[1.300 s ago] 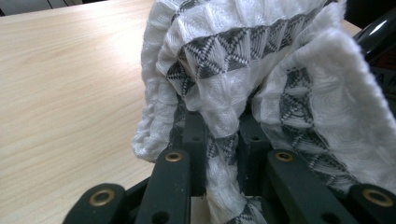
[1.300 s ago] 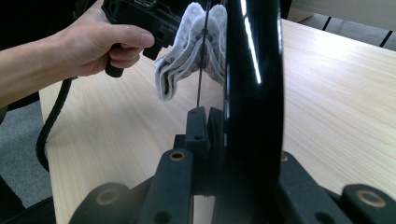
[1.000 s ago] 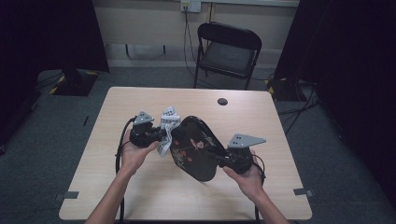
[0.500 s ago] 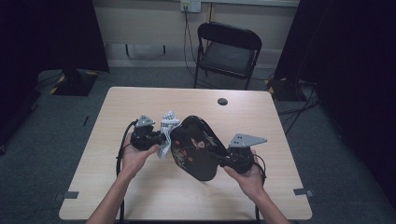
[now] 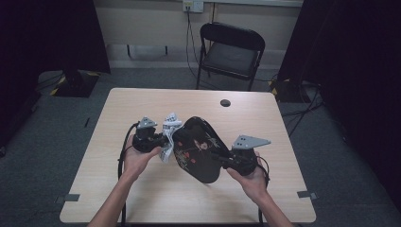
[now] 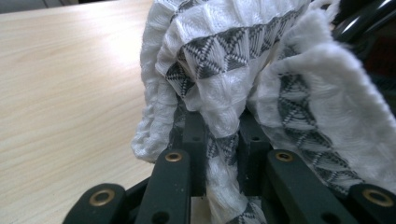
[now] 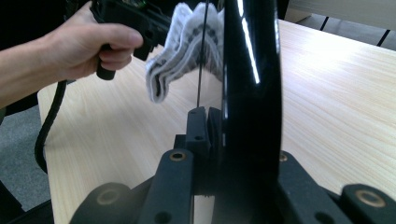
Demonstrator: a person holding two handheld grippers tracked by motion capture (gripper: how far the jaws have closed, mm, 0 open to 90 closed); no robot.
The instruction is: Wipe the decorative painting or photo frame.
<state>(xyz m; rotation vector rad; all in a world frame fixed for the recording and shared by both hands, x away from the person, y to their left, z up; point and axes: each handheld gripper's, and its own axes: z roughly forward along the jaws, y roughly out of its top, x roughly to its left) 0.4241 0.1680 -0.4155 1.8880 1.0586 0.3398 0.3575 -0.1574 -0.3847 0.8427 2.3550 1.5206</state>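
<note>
A glossy black tray (image 5: 198, 149) with a red and white painted pattern is held tilted above the table (image 5: 265, 118). My right gripper (image 5: 218, 155) is shut on its near right rim; in the right gripper view the tray (image 7: 250, 93) stands edge-on between the jaws. My left gripper (image 5: 163, 140) is shut on a white cloth (image 5: 169, 132) with grey triangle bands, which presses against the tray's left edge. In the left gripper view the cloth (image 6: 224, 79) bunches between the black jaws and hides the fingertips. The other hand and the cloth (image 7: 184, 51) show beyond the tray.
A small dark round hole (image 5: 225, 102) sits near the table's far edge. A black folding chair (image 5: 230, 54) stands behind the table. Bare wood lies to the left and right of the hands. Tape marks (image 5: 72, 197) sit at the near corners.
The left gripper with the cloth has shifted slightly along the tray's left edge. The right gripper and the tray have kept still.
</note>
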